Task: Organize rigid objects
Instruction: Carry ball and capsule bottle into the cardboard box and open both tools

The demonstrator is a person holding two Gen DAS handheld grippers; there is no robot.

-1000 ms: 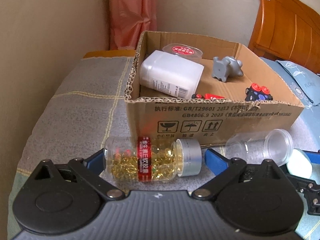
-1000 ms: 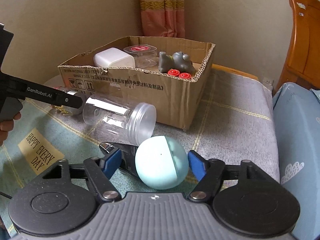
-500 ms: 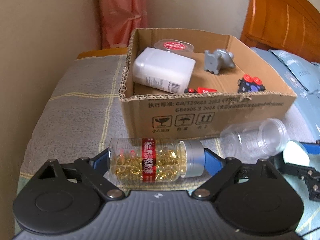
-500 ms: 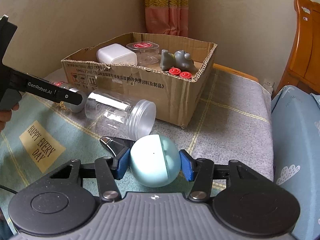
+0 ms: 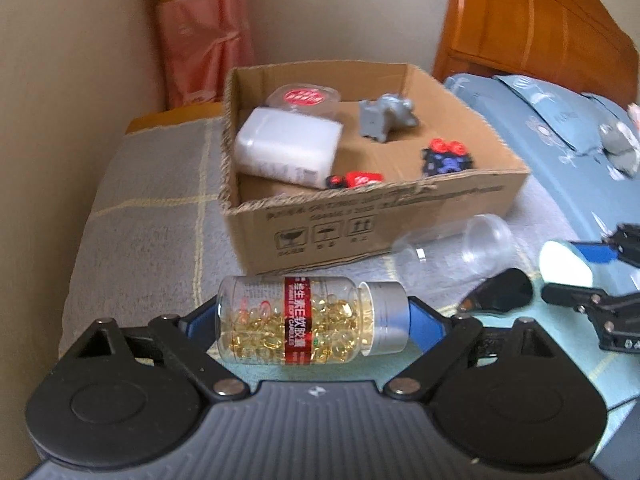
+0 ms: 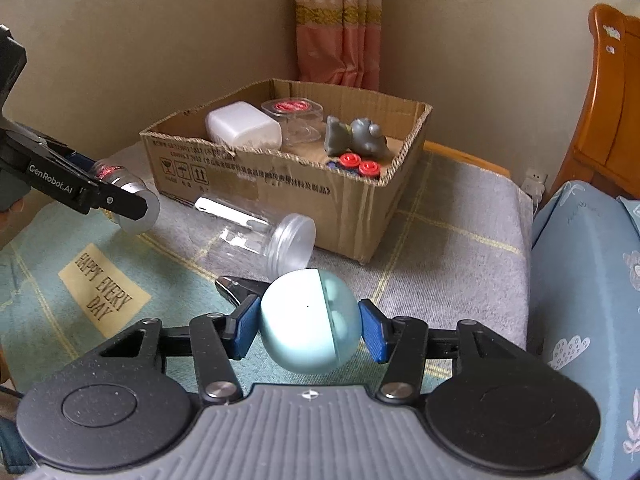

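A clear bottle of yellow capsules with a red label and silver cap lies crosswise in my left gripper, which is shut on its two ends and holds it above the bed cover. My right gripper is shut on a pale blue-and-white ball. Beyond both stands an open cardboard box holding a white bottle, a red-lidded clear tub, a grey toy animal and small red-and-black toys. An empty clear jar lies on its side before the box.
A glossy black object lies just past the ball. A teal mat reading "HAPPY EVERY DAY" covers the near bed. A blue pillow and wooden headboard are on the right; walls and a curtain stand behind the box.
Both grippers closed onto their objects, the left on the capsule bottle and the right on the ball, and both lifted a little off the bed cover.
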